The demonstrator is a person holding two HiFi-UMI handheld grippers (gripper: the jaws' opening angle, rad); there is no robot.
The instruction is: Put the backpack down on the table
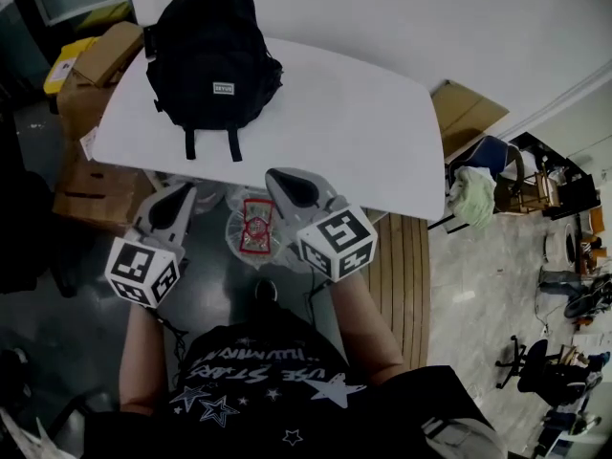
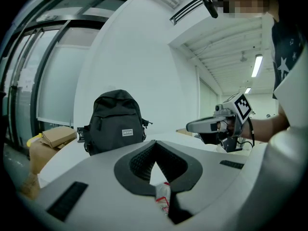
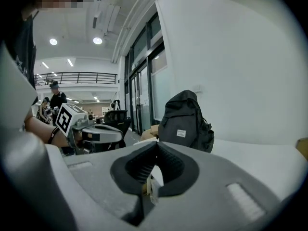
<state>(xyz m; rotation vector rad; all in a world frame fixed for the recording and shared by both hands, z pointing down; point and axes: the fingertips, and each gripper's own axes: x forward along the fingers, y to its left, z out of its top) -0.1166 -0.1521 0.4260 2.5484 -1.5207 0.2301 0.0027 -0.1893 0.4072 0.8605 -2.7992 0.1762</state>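
Backpack (image 1: 211,54), black with small white label, stands upright on table (image 1: 363,132).

Backpack (image 1: 210,51): small white sewn label (image 1: 223,89) on front pocket, dark capitals, reads about "ZEYUE"; same label (image 2: 127,133) legible in left gripper view, too small in right gripper view.
Person's black shirt (image 1: 268,390): white print, upside down in head view, "USE STARS"; second line unclear.
Marker cubes (image 1: 142,272) (image 1: 337,241): black-and-white coded squares, no letters.
Red packet (image 1: 255,228): print unreadable.
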